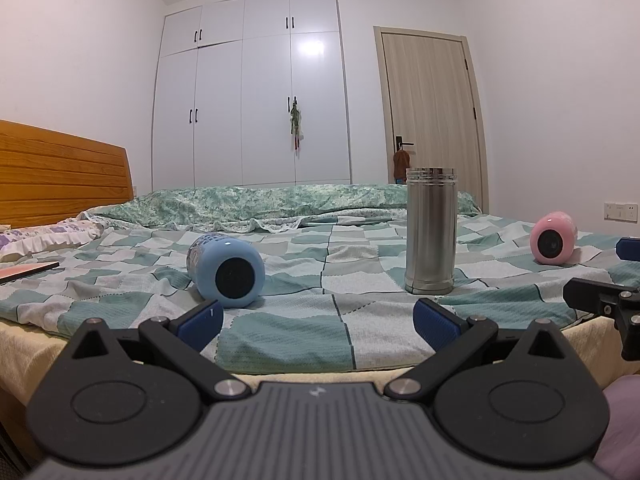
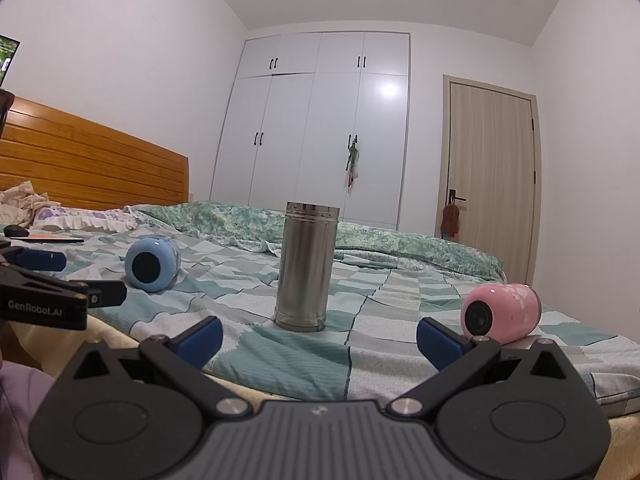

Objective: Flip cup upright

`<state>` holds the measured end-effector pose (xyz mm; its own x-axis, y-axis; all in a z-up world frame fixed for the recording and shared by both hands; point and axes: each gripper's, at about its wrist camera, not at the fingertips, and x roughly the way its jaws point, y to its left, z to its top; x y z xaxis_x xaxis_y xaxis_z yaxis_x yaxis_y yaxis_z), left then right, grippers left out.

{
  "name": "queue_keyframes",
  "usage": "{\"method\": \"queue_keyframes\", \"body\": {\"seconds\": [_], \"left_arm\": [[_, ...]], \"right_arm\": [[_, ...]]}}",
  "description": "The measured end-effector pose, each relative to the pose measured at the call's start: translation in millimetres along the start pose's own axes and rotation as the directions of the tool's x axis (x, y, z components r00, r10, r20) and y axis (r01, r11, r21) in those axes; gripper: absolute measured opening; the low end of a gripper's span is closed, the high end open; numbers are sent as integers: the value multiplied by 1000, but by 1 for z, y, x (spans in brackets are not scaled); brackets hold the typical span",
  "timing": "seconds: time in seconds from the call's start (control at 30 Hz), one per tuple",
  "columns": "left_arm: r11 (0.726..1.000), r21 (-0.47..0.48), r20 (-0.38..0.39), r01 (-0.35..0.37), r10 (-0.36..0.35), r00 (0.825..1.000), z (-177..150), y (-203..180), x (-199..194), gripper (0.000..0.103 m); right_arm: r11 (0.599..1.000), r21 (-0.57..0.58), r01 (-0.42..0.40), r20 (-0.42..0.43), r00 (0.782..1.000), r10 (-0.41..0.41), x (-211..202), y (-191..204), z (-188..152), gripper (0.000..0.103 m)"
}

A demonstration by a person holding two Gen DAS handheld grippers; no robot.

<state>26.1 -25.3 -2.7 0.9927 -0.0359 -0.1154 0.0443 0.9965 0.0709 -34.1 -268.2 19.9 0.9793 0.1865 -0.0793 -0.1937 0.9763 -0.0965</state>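
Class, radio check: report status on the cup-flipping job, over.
Left hand-held gripper open, right hand-held gripper open, both empty. Light-blue cup and pink cup lying sideways on checked bedspread. Tall steel flask upright between them.

White wardrobe [image 1: 248, 92], wooden door [image 1: 430, 108], headboard [image 1: 60, 176].

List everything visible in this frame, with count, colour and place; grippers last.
blue cup: 1, light blue, lying on its side, bed's left.
pink cup: 1, pink, lying on its side, bed's right.
steel flask: 1, silver, upright, between the cups.
bedspread: 1, green-white check.
headboard: 1, wooden, left.
wardrobe: 1, white, far wall.
door: 1, beige, closed.
left gripper: 1, black, blue pads, open.
right gripper: 1, same, open.
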Motion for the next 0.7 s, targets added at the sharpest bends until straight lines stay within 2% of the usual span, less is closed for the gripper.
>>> {"method": "queue_keyframes", "body": {"seconds": [0.7], "left_arm": [[1000,-2,5,0,0,1000,0,-1,-1,103]], "right_arm": [[1000,0,0,1,1000,0,0,0,0,103]]}}
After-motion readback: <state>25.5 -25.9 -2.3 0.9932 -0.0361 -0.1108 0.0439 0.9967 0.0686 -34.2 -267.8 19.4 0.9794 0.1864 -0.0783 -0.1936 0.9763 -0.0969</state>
